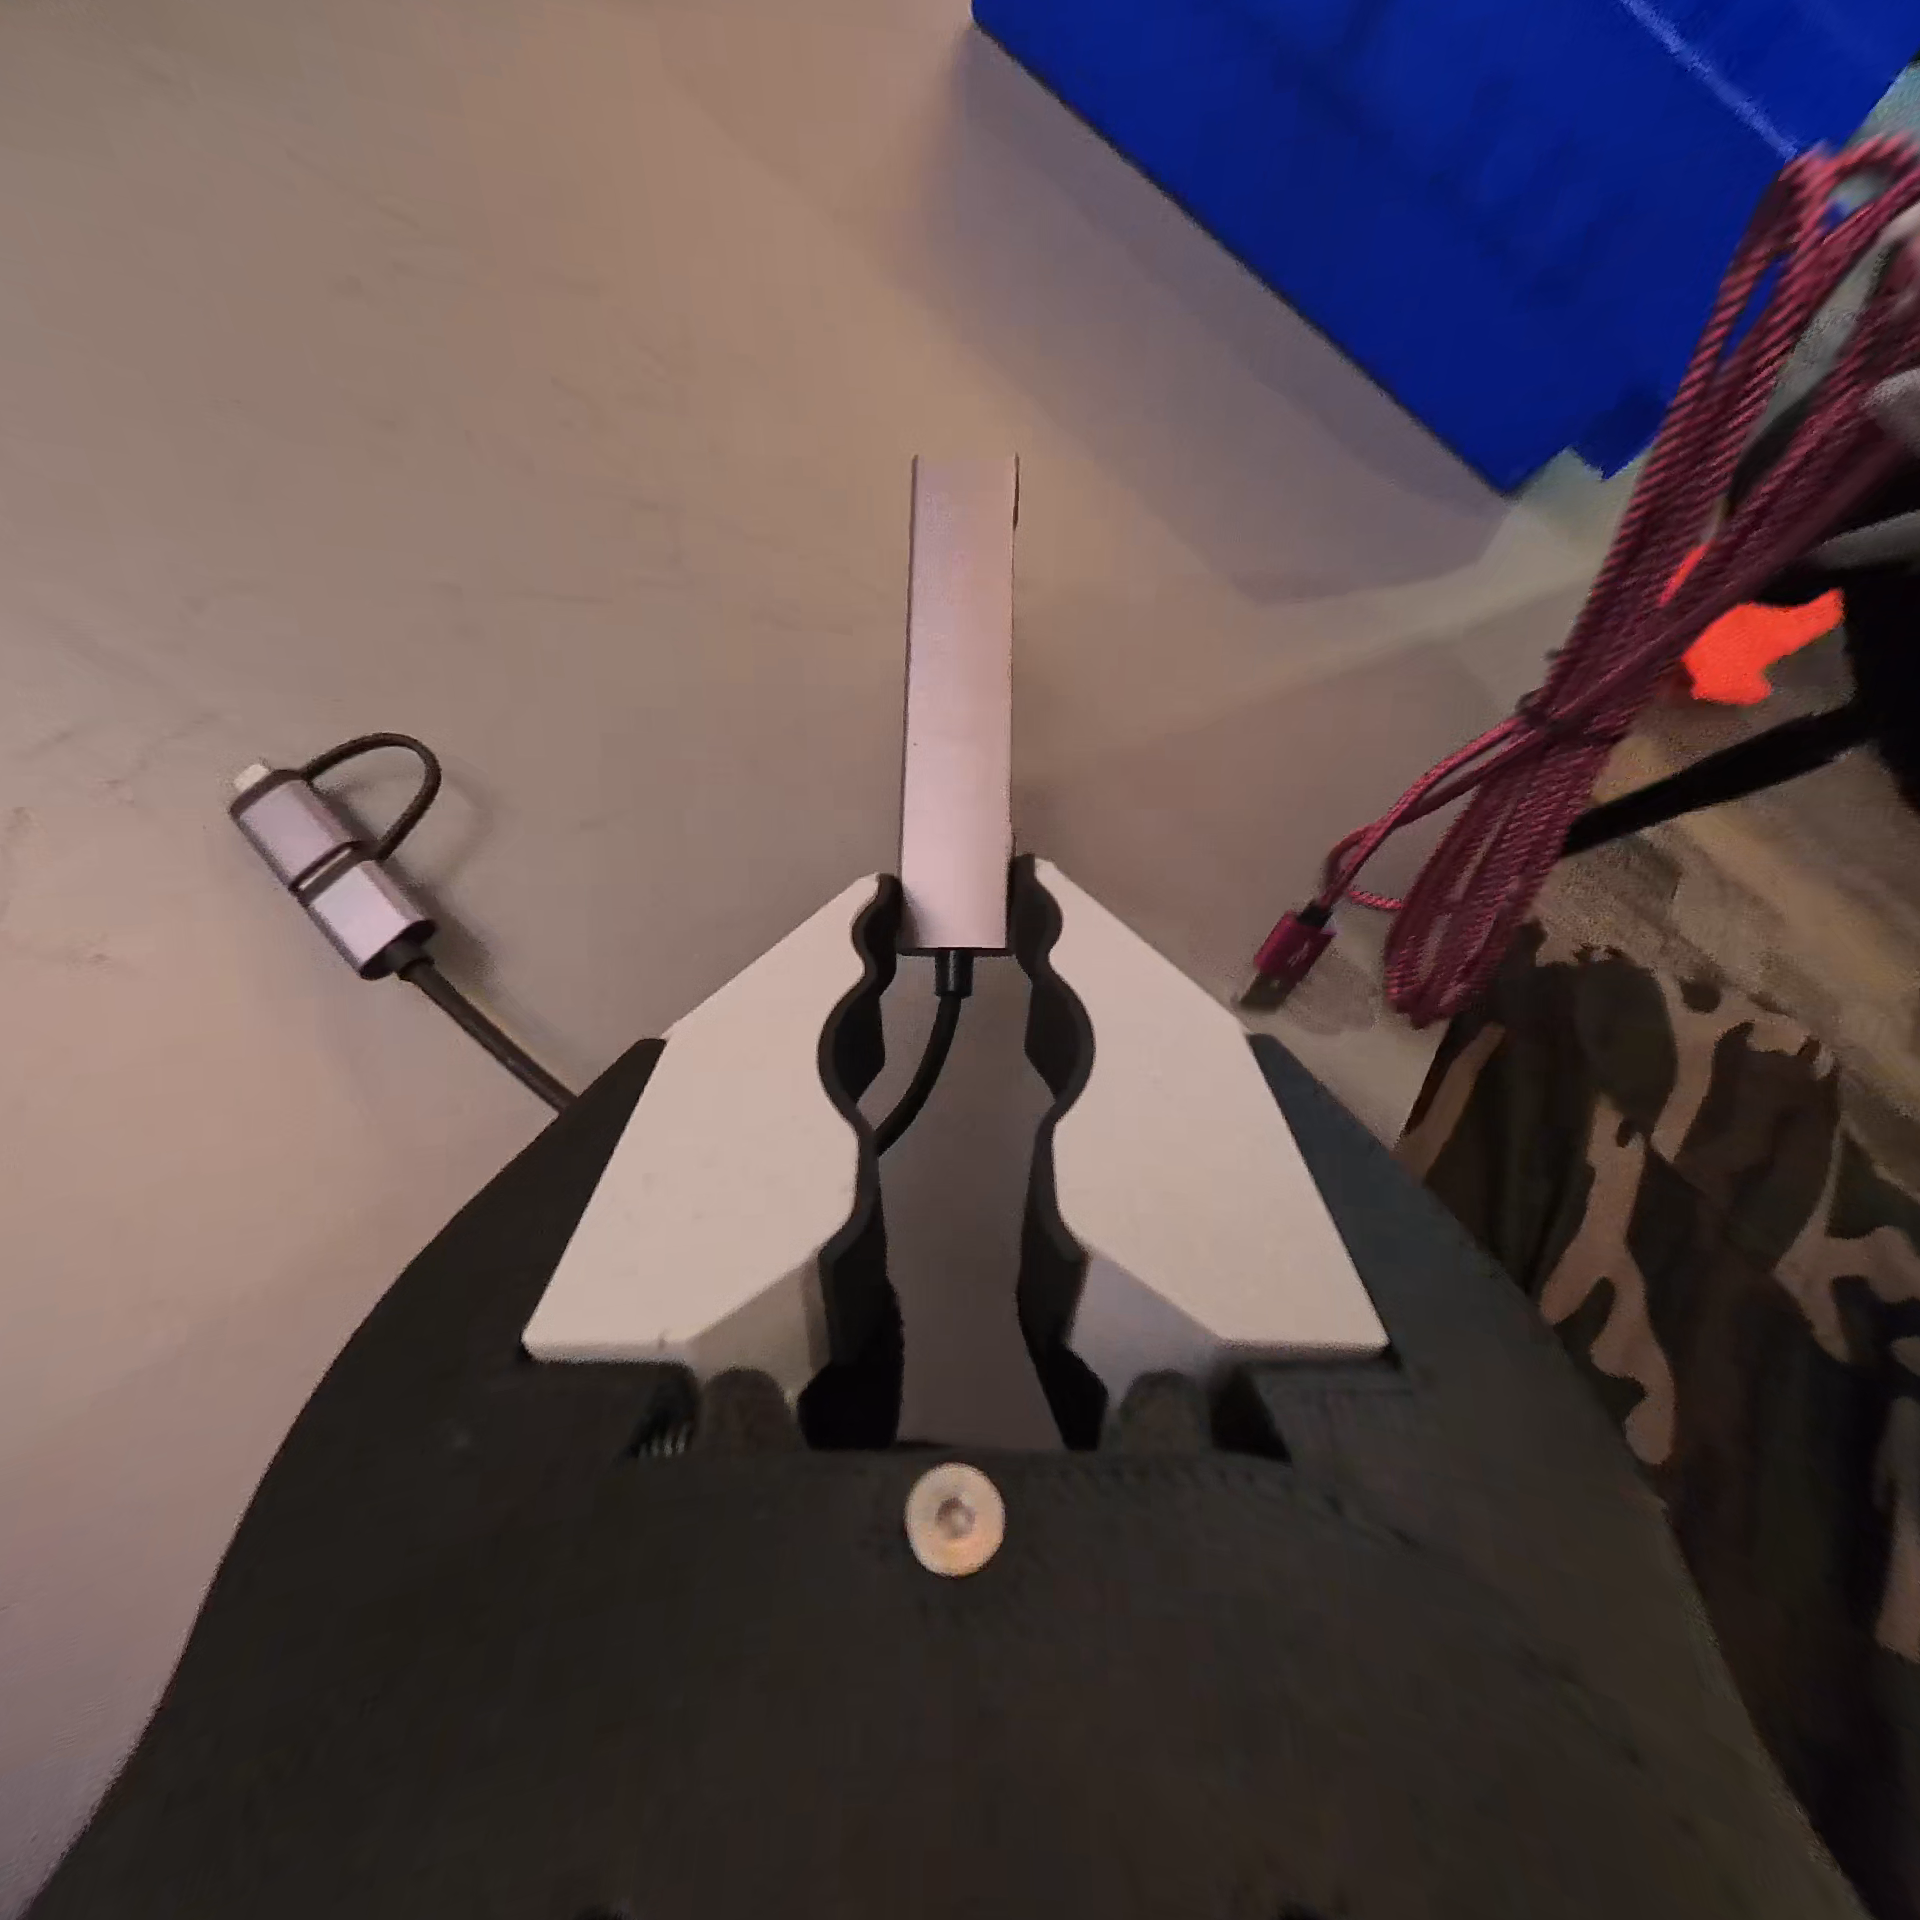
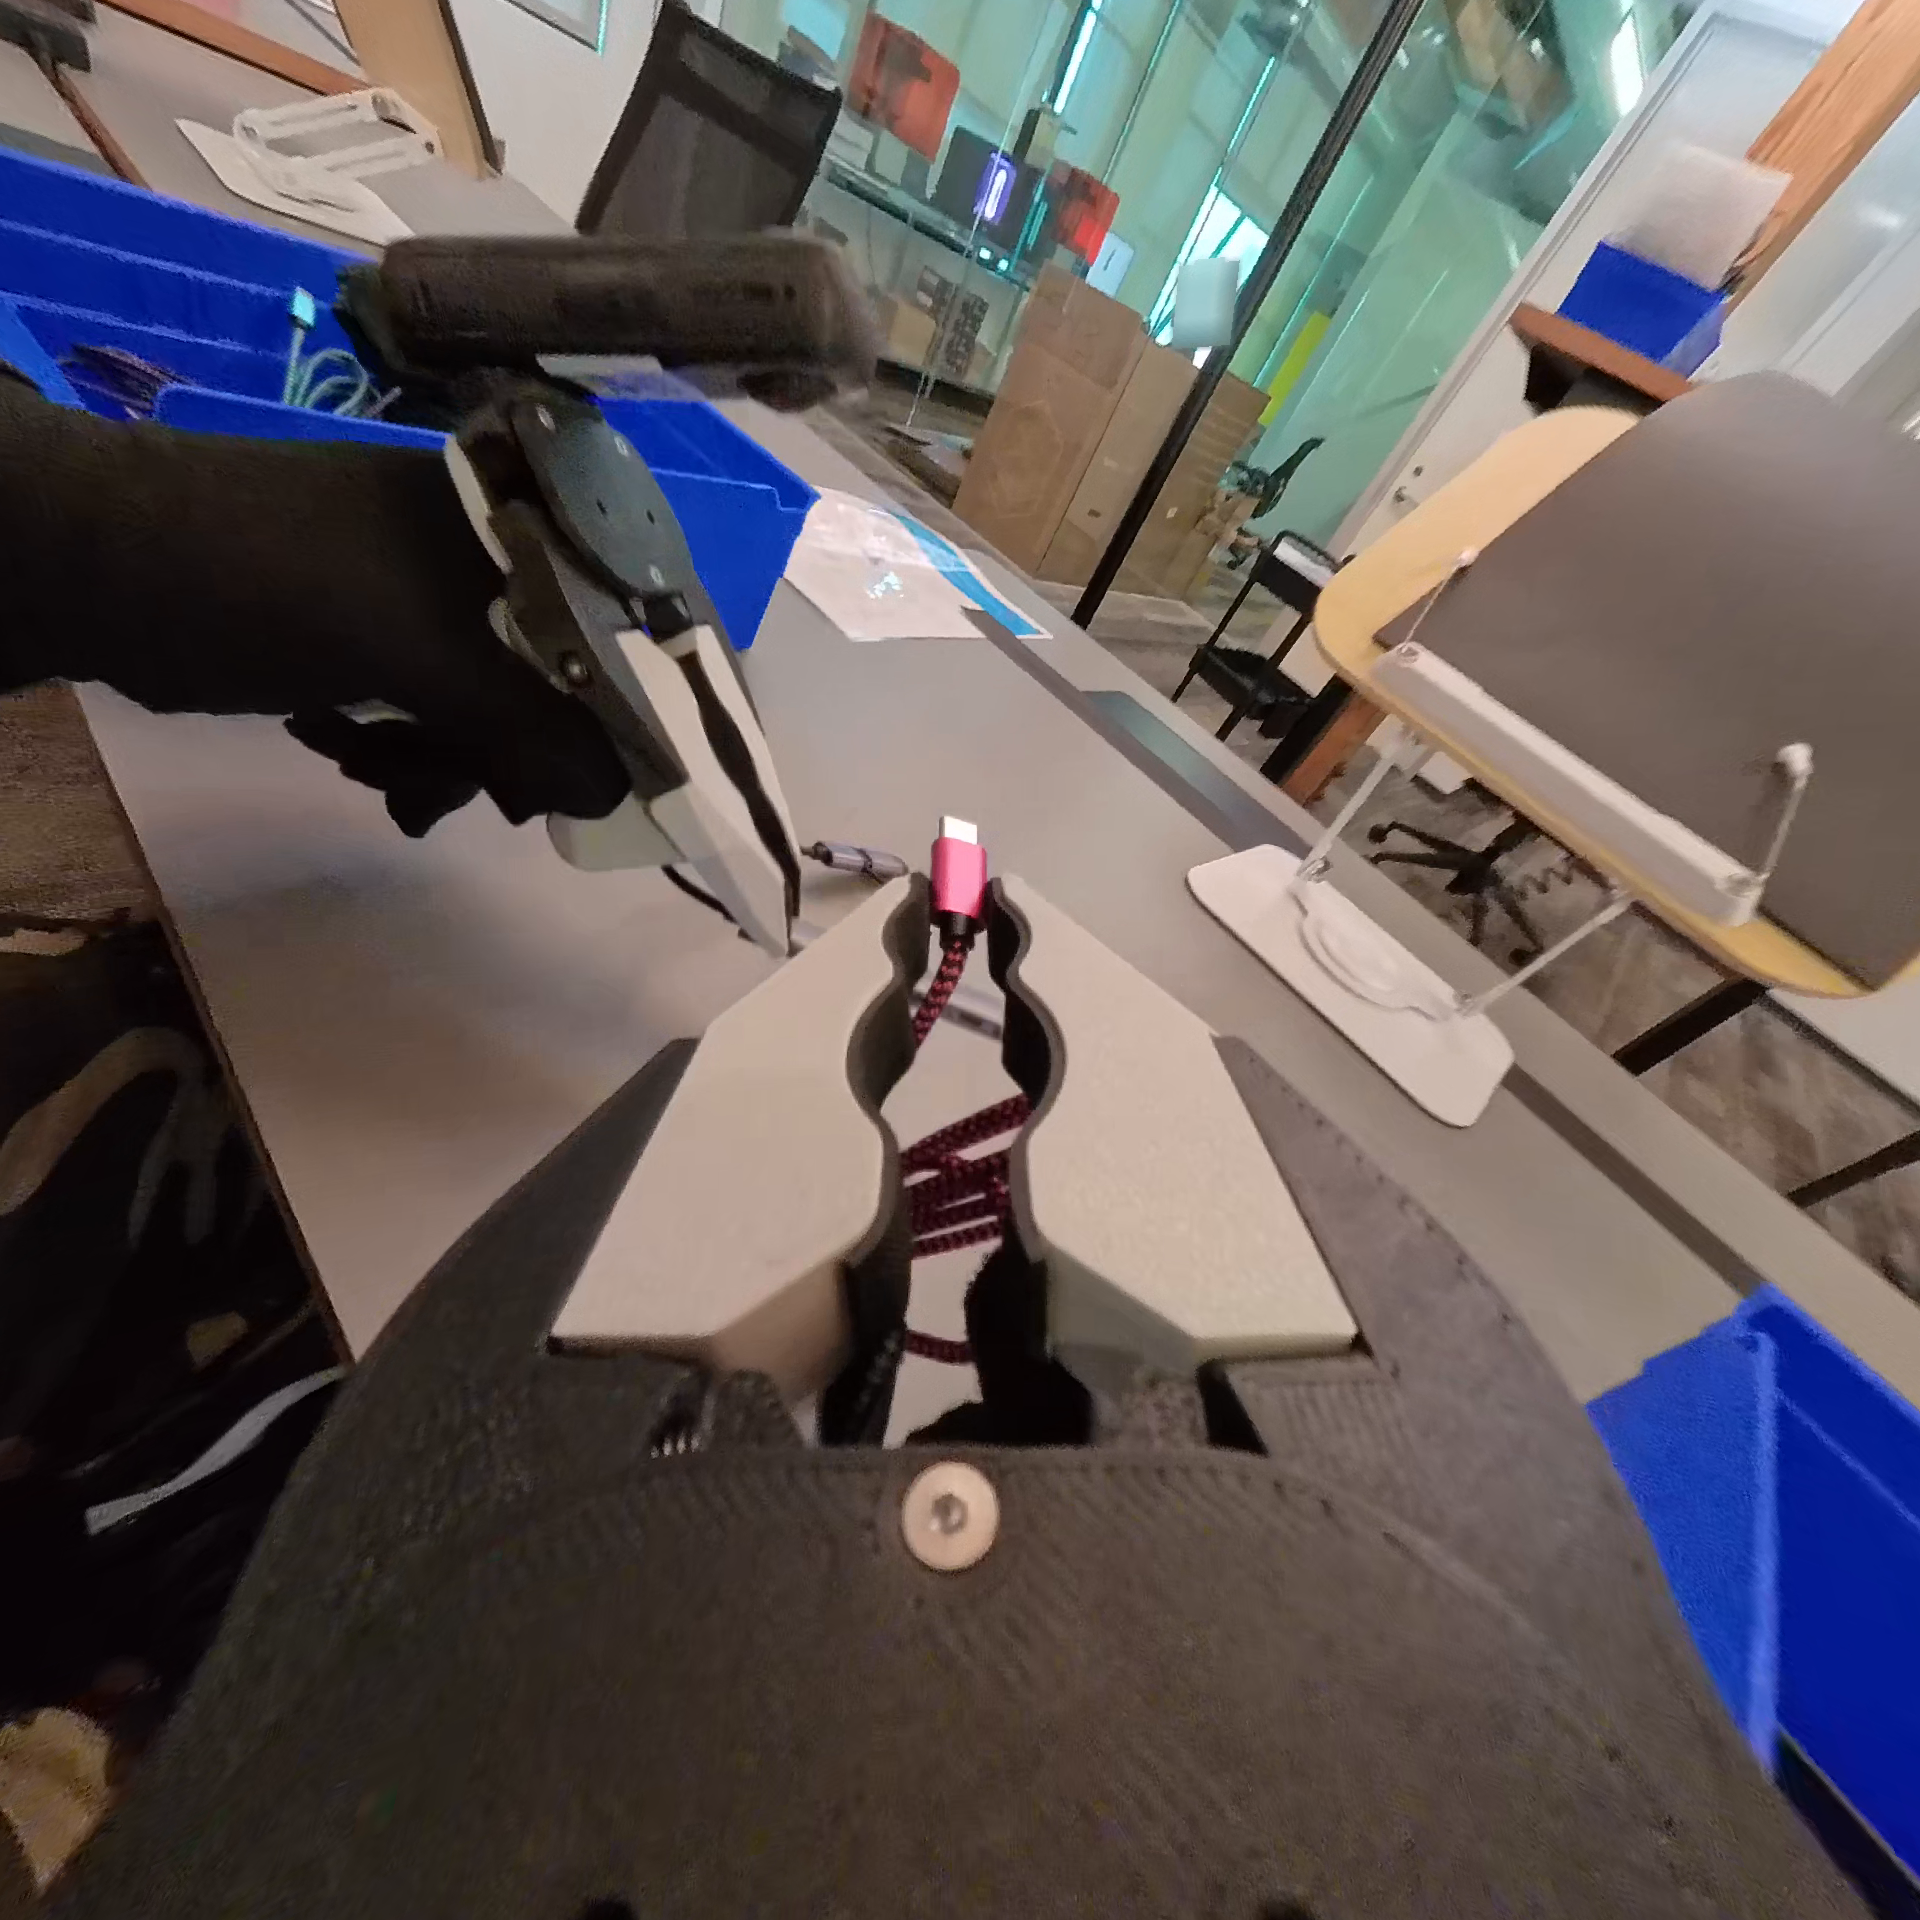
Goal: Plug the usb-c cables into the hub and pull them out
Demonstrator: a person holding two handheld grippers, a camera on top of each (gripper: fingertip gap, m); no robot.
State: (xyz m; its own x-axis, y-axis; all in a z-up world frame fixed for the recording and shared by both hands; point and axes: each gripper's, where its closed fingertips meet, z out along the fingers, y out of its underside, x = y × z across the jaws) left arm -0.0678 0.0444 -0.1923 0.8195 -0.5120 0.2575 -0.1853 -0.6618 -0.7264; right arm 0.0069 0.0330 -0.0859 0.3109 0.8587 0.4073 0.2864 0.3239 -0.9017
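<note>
My left gripper [image 1: 954,904] is shut on the near end of a slim grey hub [image 1: 958,686], which points away over the grey table; the hub's black cord runs back between the jaws to a grey plug with adapter [image 1: 330,878] lying at the left. My right gripper [image 2: 954,902] is shut on the pink USB-C plug [image 2: 953,868] of a red braided cable, its metal tip pointing forward. The cable's coil [image 1: 1621,665] hangs at the right of the left wrist view, with its other pink plug [image 1: 1288,961] near the table. The left gripper [image 2: 774,883] also shows in the right wrist view, just left of the pink plug.
A blue bin [image 1: 1455,208] stands beyond the hub, and blue bins [image 2: 717,499] line the far left of the table. A white stand base [image 2: 1361,987] sits at the right. Another blue bin [image 2: 1787,1507] is at the near right. A black-gloved hand [image 2: 260,582] holds the left gripper. The left gripper's tips are roughly 12 centimetres from the right gripper's.
</note>
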